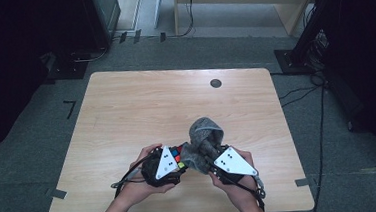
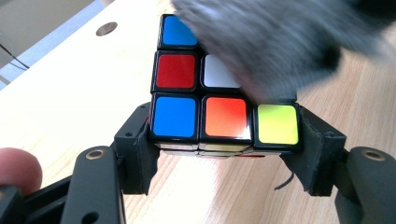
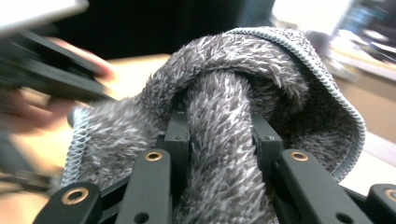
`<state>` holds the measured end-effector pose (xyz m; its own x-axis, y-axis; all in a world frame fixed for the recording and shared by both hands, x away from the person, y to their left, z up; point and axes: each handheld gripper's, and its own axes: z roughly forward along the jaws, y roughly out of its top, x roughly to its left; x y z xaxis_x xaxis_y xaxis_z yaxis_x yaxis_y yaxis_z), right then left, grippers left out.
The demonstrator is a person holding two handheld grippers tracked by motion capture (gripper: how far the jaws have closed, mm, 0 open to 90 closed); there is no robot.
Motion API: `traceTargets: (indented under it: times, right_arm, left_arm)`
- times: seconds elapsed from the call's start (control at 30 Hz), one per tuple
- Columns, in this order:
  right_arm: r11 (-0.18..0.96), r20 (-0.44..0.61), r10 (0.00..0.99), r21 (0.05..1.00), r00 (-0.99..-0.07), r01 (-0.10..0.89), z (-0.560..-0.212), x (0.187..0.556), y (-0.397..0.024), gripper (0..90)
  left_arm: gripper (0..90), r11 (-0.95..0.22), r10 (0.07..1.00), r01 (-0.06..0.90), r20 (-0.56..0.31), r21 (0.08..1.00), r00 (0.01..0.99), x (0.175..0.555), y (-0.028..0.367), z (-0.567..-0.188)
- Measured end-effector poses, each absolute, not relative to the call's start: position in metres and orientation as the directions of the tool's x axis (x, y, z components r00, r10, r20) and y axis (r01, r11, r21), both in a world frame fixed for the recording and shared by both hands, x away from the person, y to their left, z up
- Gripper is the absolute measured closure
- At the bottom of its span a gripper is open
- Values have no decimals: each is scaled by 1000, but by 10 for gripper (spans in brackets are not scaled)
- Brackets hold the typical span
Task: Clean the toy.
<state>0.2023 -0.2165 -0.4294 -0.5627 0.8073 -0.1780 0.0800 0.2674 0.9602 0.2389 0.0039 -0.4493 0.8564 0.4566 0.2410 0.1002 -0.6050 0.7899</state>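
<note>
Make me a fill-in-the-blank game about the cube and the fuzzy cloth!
1. The left gripper squeezes a puzzle ____.
2. The right gripper pinches a fuzzy ____ cloth.
3. The cloth lies over part of the cube's ____ face.
4. Both rest above a ____ table.

Missing words: cube; grey; top; wooden

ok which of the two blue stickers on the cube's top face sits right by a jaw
The blue sticker in the near row, beside the orange one, touching the left hand-held gripper's jaw. The other blue sticker is in the far row.
</note>
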Motion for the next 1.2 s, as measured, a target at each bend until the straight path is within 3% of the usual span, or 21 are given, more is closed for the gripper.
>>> traceTargets:
  times: [0.13, 0.2, 0.3, 0.47, 0.6, 0.7, 0.8, 0.9, 1.03, 1.13, 1.2]
  right_arm:
    - [304, -199, 674, 952, -712, 22, -431, 191, -189, 671]
    - [385, -276, 657, 923, -701, -2, -439, 189, -178, 665]
    - [314, -197, 699, 948, -688, 46, -437, 198, -191, 668]
    - [227, -124, 841, 965, -526, 135, -432, 211, -230, 672]
    - [46, 19, 808, 994, -589, 96, -424, 206, -236, 669]
    - [92, -10, 794, 990, -607, 104, -429, 205, -222, 670]
    - [38, 57, 809, 988, -585, 149, -441, 208, -223, 679]
    - [128, -16, 842, 977, -540, 171, -449, 213, -225, 680]
    - [82, 13, 858, 984, -514, 160, -440, 213, -231, 675]
    - [-9, 59, 821, 996, -567, 91, -426, 203, -230, 668]
    - [-1, 42, 801, 998, -597, 68, -422, 198, -224, 667]
  left_arm:
    - [346, -593, 420, 69, 235, 803, 876, 236, 4, -448]
    - [347, -590, 422, 55, 250, 805, 871, 234, 4, -448]
    - [347, -591, 417, 56, 245, 805, 875, 235, 6, -448]
    - [347, -531, 417, 46, 214, 846, 883, 237, 13, -445]
    - [346, -456, 396, 30, 173, 889, 902, 237, 20, -444]
    - [346, -367, 380, 21, 129, 930, 916, 236, 27, -440]
    - [346, -278, 382, 26, 86, 960, 920, 237, 37, -434]
    - [346, -210, 385, 56, 30, 976, 922, 242, 47, -430]
    - [346, -257, 408, 46, 65, 965, 911, 244, 48, -432]
    - [346, -263, 393, 46, 63, 964, 917, 243, 43, -433]
    - [346, -264, 377, 37, 68, 964, 924, 240, 39, -433]
